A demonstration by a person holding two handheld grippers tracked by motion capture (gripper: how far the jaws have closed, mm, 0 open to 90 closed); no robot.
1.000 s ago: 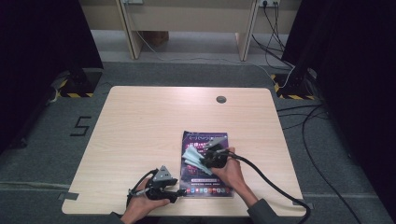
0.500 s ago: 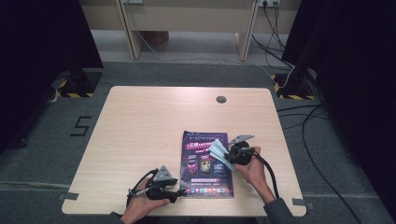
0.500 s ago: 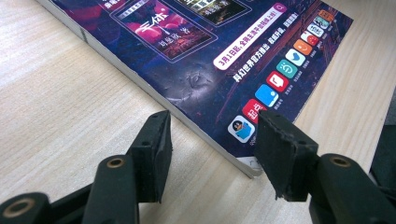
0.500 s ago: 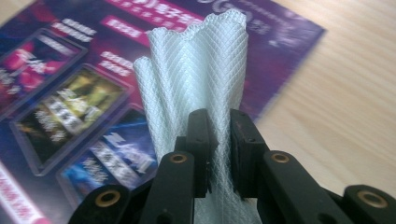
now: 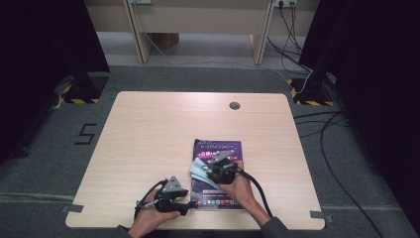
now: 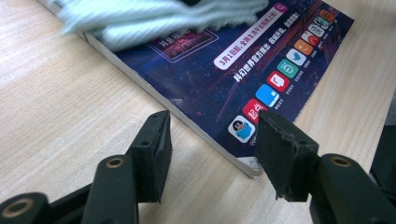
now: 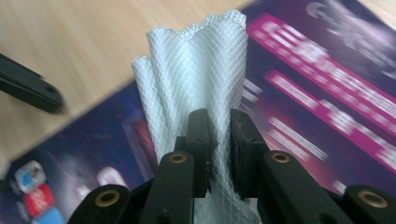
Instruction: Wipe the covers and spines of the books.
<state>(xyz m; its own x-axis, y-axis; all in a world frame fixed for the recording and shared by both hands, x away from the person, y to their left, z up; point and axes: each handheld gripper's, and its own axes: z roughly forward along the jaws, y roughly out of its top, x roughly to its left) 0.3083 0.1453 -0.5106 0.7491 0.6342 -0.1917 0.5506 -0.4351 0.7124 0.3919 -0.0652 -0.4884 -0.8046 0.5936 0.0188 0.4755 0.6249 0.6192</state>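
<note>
A dark purple magazine (image 5: 218,148) lies flat near the table's front edge, right of centre. My right gripper (image 5: 209,173) is over its left half, shut on a pale green mesh cloth (image 5: 199,169). In the right gripper view the cloth (image 7: 196,70) fans up from between the closed jaws (image 7: 219,126) above the magazine cover (image 7: 322,98). My left gripper (image 5: 190,204) sits low at the magazine's near left corner. In the left gripper view its jaws (image 6: 212,140) stand apart either side of that corner (image 6: 247,161), and the blurred cloth (image 6: 154,18) lies farther up the cover.
The light wood table (image 5: 148,134) has a round cable hole (image 5: 234,105) near its far edge. Black cables (image 5: 327,134) run over the grey floor to the right. Desk legs (image 5: 136,29) stand beyond the table.
The right gripper swung right across the cover with the cloth, then came back left to the magazine's left half. The left gripper stayed at the near corner.
</note>
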